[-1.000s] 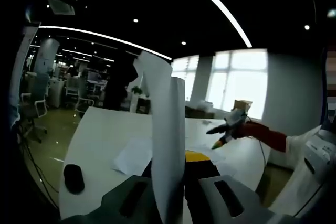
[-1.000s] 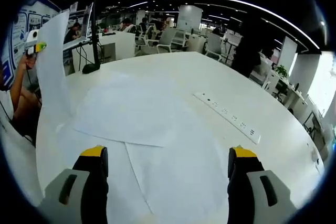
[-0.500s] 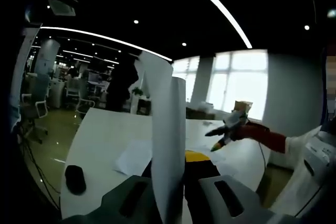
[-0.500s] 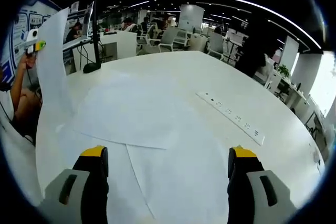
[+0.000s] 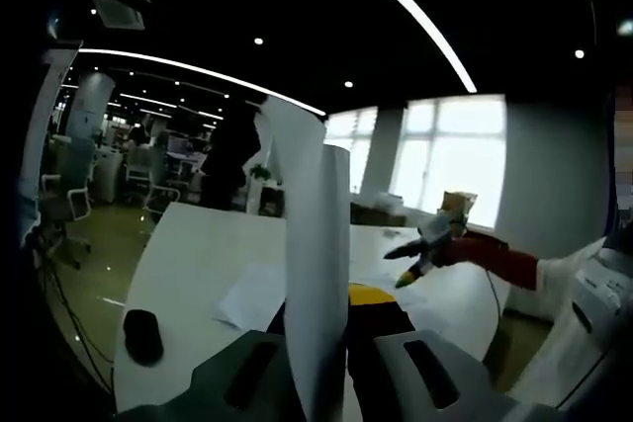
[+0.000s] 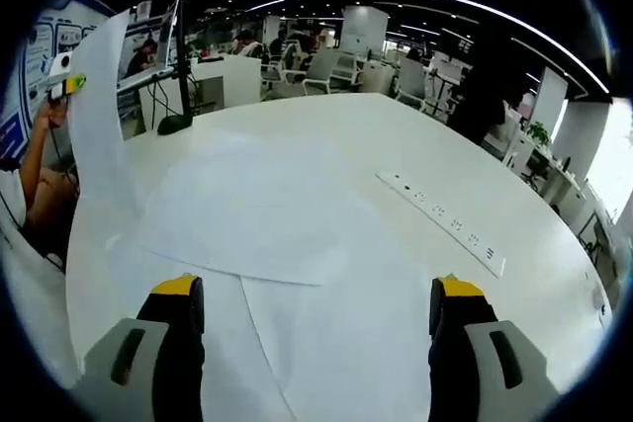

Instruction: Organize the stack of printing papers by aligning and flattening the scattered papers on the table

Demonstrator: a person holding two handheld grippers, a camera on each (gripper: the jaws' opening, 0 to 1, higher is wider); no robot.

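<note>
My left gripper [image 5: 331, 338] pinches one sheet [image 5: 315, 244] upright above the table [image 5: 188, 244], while my right gripper [image 6: 315, 318] hovers with jaws spread over the scattered papers [image 6: 267, 214]. I should lower the sheet squarely onto them, edges matched, then press flat.

No legible text in either view.

The poster [image 6: 40, 51] at the left edge of the right gripper view carries blue-and-white print, but it is too small and blurred to read. The sheets of paper [image 6: 257, 214] on the table [image 6: 326, 126] look blank from here, as does the sheet [image 5: 315, 264] standing upright in the left gripper view.
</note>
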